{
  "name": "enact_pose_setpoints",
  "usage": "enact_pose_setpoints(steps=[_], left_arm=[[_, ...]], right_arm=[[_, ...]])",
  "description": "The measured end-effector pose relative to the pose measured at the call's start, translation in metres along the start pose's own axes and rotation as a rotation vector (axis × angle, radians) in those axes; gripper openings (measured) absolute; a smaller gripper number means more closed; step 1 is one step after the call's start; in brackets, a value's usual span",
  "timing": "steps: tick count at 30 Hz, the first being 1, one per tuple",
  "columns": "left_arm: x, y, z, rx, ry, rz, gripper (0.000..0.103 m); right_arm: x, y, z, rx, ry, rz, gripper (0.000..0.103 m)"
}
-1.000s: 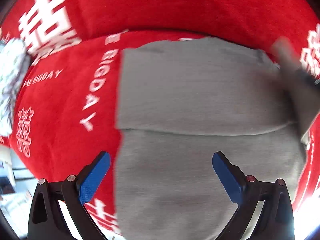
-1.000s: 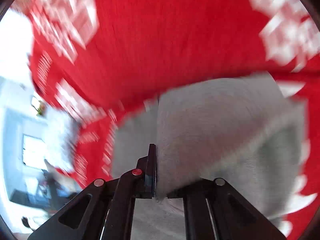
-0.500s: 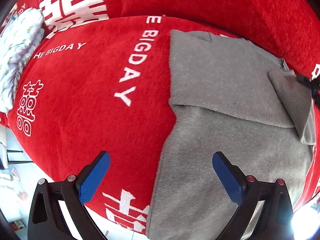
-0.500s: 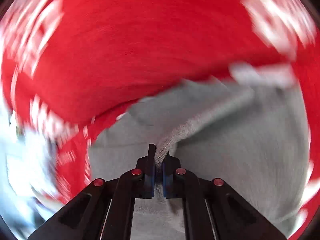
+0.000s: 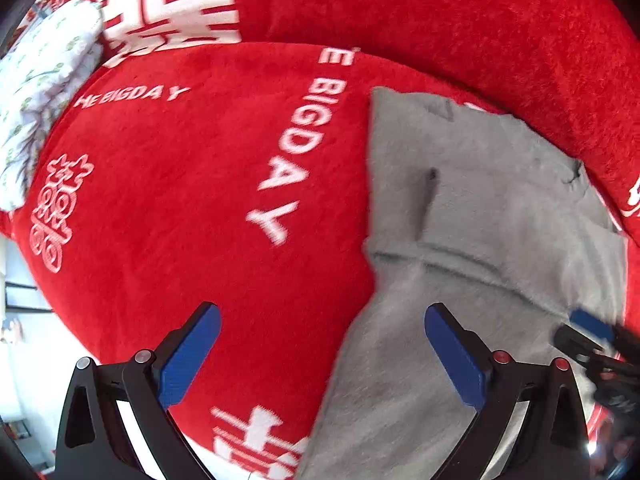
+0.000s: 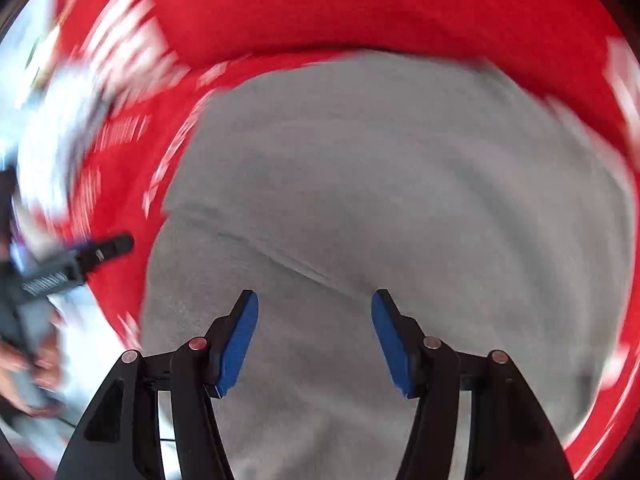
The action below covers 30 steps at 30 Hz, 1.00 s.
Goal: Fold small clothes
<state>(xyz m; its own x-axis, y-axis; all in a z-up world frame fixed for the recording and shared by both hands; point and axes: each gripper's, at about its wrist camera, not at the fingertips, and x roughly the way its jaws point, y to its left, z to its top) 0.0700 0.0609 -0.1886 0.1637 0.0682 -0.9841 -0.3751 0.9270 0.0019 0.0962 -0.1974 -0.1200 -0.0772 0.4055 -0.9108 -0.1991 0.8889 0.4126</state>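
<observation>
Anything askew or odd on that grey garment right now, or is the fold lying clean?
Mostly clean. The grey garment lies folded on the red blanket, but its fold edge runs slanted, with a small pucker at the left end. A dark speck or thread sits near its far right corner; too small to identify.

Both wrist views look steeply down, close, sharing the grey garment (image 5: 480, 208).

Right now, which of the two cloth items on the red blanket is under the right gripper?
The grey garment: plain grey, spread beneath the open right gripper. The white printed cloth sits bunched far off at the blanket's edge.
</observation>
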Motion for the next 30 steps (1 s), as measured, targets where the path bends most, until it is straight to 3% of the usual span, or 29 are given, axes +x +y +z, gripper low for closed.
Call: enact_pose_setpoints(steps=[3, 9, 10, 11, 15, 17, 18, 20, 21, 22, 25, 28, 30], left_arm=[[0.007, -0.016, 0.016, 0.033, -0.001, -0.054, 0.102], [0.034, -0.045, 0.054, 0.06, 0.036, -0.168, 0.102], [0.037, -0.048, 0.057, 0.061, 0.044, -0.169, 0.102], [0.039, -0.053, 0.062, 0.066, 0.045, -0.171, 0.102], [0.041, -0.062, 0.065, 0.08, 0.029, -0.173, 0.101], [0.044, -0.065, 0.067, 0.077, 0.044, -0.188, 0.087], [0.047, -0.068, 0.068, 0.075, 0.055, -0.196, 0.075], [0.052, -0.071, 0.07, 0.073, 0.074, -0.227, 0.046], [0.052, -0.074, 0.072, 0.087, 0.08, -0.232, 0.014], [0.051, -0.077, 0.072, 0.095, 0.081, -0.236, 0.007], [0.038, -0.08, 0.077, 0.117, 0.016, -0.223, 0.007], [0.046, -0.081, 0.073, 0.14, 0.04, -0.169, 0.007], [0.047, -0.081, 0.071, 0.149, 0.035, -0.15, 0.007]], right_arm=[[-0.029, -0.095, -0.025, 0.38, -0.031, 0.086, 0.063], [-0.049, -0.184, -0.043, 0.758, -0.184, 0.227, 0.062], [-0.052, -0.19, -0.041, 0.778, -0.204, 0.247, 0.03], [-0.054, -0.194, -0.039, 0.786, -0.223, 0.262, 0.007], [-0.065, -0.211, -0.042, 0.764, -0.263, 0.191, 0.006], [-0.06, -0.221, -0.049, 0.763, -0.22, 0.166, 0.007], [-0.057, -0.223, -0.052, 0.763, -0.206, 0.18, 0.007], [-0.058, -0.223, -0.058, 0.764, -0.2, 0.199, 0.007], [-0.059, -0.222, -0.057, 0.76, -0.201, 0.194, 0.007], [-0.062, -0.22, -0.054, 0.744, -0.21, 0.177, 0.008], [-0.077, -0.228, -0.056, 0.733, -0.251, 0.114, 0.007], [-0.071, -0.241, -0.063, 0.778, -0.232, 0.163, 0.005], [-0.073, -0.236, -0.065, 0.746, -0.188, 0.172, 0.014]])
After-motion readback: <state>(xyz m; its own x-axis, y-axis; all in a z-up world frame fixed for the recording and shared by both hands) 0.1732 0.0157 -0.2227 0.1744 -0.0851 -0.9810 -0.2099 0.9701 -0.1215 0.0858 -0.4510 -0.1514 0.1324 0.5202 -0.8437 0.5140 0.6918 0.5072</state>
